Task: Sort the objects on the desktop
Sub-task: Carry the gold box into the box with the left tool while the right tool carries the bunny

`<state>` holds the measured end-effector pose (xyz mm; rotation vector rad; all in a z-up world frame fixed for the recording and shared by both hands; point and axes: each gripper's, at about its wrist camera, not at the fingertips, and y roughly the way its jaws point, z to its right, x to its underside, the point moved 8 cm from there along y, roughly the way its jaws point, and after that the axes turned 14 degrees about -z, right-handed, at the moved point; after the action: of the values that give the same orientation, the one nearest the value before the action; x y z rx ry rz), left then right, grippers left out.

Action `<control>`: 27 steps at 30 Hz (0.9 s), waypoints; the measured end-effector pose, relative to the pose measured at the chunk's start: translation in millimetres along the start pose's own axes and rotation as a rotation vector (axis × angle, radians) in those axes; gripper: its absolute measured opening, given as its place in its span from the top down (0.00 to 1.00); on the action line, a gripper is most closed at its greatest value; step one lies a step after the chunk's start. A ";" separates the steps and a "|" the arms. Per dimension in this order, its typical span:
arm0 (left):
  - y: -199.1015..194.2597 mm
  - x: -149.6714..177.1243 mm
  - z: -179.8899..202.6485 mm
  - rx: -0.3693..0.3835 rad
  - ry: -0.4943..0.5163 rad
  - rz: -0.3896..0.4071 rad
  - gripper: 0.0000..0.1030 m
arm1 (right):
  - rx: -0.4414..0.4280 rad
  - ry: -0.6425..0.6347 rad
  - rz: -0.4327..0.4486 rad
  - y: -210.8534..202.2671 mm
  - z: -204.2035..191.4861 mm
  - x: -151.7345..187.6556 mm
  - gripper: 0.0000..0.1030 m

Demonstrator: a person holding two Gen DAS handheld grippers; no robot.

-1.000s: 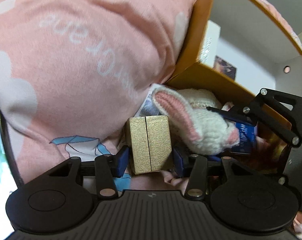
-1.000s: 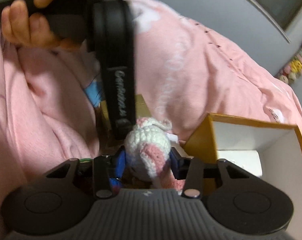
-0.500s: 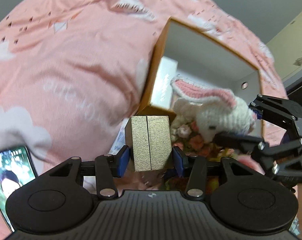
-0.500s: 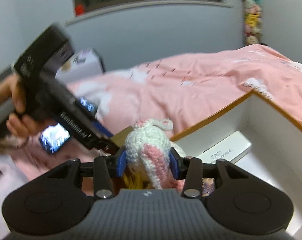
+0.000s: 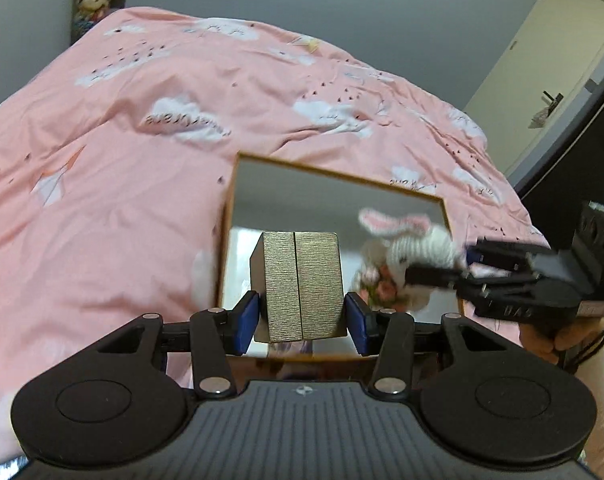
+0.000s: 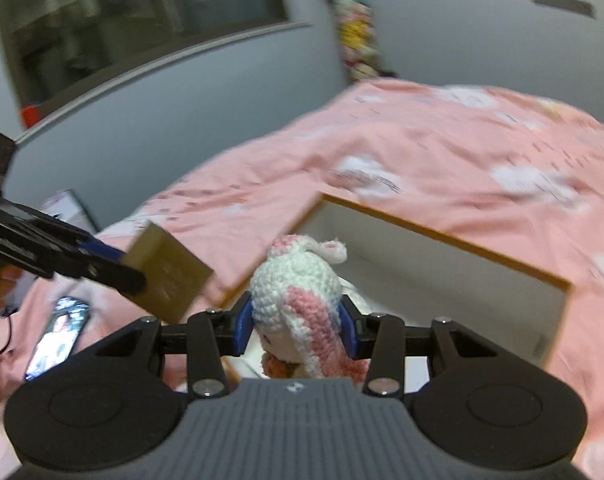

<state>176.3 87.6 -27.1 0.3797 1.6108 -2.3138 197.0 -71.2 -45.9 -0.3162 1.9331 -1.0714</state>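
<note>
Tongs point(image 5: 302, 316) clamp ribbed gold box point(image 5: 301, 284); others point(image 6: 297, 326) knitted rabbit point(image 6: 298, 304).

The small box point(image 5: 301, 286) is brushed gold with a dark side, and the crocheted rabbit point(image 6: 300, 312) is white with pink ears. An orange-rimmed box point(image 5: 334, 178) with a white inside sits on a pink bedcover point(image 5: 142, 128) printed with white clouds and tiny dark marks.

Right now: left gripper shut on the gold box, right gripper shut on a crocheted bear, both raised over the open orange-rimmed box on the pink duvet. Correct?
One error: the right gripper holds a crocheted rabbit, not a bear; the right wrist view shows its pink-and-white ears. The rest stands: left gripper shut on the gold box, both raised over the open orange-rimmed box on the pink duvet.
</note>
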 end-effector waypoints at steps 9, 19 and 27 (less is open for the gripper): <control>67.7 -51.5 22.0 -0.067 0.161 -0.036 0.48 | 0.035 0.089 -0.072 12.3 31.5 19.1 0.56; 136.6 -69.2 56.7 -0.197 0.617 -0.153 0.48 | 0.079 0.062 -0.151 36.5 48.7 21.7 0.56; 162.7 -80.5 45.4 -0.265 0.880 -0.280 0.48 | 0.067 0.081 -0.181 43.5 60.7 25.2 0.56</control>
<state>311.1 -1.4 -121.6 1.3106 2.4529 -2.1888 238.4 -93.8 -109.1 -0.4221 1.9638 -1.2819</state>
